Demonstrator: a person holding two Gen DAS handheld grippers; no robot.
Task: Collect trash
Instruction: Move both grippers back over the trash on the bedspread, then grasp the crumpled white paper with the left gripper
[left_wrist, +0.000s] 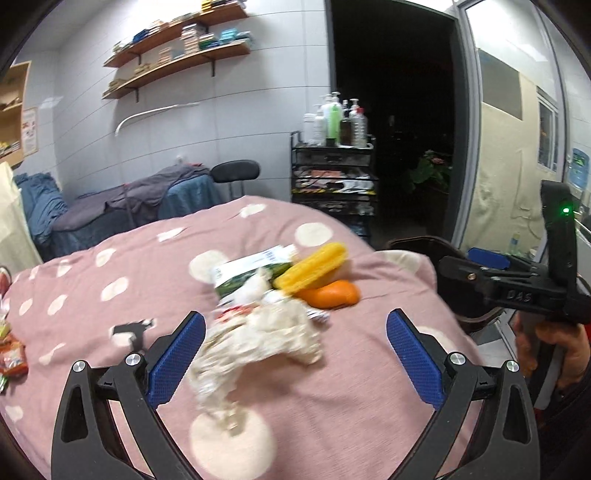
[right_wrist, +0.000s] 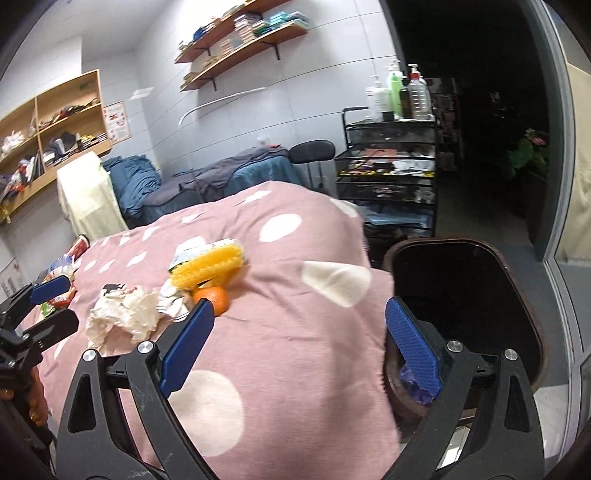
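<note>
Left tongs (left_wrist: 295, 354) gape over crumpled paper (left_wrist: 258, 347); right tongs (right_wrist: 300, 343) spread wide, level above the quilt (right_wrist: 295, 295).

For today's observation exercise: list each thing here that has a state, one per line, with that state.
left tongs: open, empty, around the tissue
right tongs: open, empty
crumpled tissue: loose on the bedspread
orange: whole, lying by the yellow brush
bin: lid off, beside the bed
</note>
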